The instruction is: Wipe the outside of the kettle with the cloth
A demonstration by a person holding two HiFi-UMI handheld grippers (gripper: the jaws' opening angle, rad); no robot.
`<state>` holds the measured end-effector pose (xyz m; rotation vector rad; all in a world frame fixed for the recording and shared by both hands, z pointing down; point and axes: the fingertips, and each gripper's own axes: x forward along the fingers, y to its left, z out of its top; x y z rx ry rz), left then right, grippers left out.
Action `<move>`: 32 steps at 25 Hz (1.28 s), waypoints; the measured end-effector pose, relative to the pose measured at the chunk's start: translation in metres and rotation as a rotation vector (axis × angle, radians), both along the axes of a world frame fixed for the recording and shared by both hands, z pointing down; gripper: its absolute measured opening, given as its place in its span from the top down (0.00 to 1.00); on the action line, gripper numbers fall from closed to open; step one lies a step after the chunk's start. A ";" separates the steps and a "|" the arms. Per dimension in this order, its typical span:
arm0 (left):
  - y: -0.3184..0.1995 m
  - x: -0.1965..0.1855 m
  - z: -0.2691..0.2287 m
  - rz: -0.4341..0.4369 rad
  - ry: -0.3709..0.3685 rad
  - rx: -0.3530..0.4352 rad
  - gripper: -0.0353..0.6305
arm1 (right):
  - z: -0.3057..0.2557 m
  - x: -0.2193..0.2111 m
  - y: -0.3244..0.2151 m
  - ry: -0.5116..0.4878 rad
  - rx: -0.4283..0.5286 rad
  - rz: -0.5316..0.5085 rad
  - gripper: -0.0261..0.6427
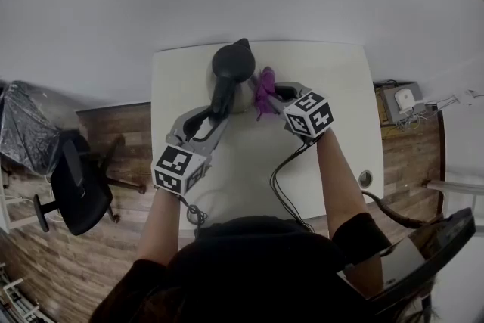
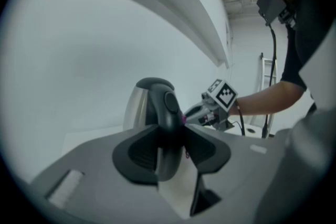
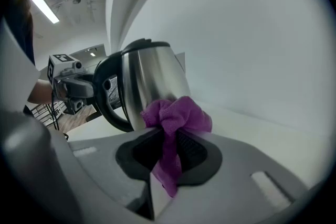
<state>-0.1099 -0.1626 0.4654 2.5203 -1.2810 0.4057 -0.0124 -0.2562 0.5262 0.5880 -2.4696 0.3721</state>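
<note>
The kettle (image 1: 233,60) stands on the desk (image 1: 333,87). The left claw (image 1: 214,116) is clamped on the kettle's handle (image 2: 167,113). The right claw (image 1: 274,96), narrowly closed, pinches the cloth (image 3: 176,115) against the kettle's lower side.

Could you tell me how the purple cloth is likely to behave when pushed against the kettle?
Probably floppy: the cloth bunches beyond the jaws of the right gripper, and a tail hangs limp between them. It likely moulds to the curved steel of the kettle. Its fuzzy weave suggests it is light and drags slightly.
</note>
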 end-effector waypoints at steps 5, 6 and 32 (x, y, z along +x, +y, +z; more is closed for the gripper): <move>0.000 0.000 0.000 -0.016 -0.002 -0.009 0.70 | 0.041 -0.002 0.015 0.017 -0.071 0.043 0.86; 0.000 0.001 0.001 -0.020 0.001 -0.008 0.70 | 0.047 -0.004 0.018 0.022 -0.083 0.045 0.86; 0.003 0.004 0.000 0.006 0.004 -0.001 0.71 | -0.107 -0.037 -0.068 -0.174 0.139 -0.061 0.86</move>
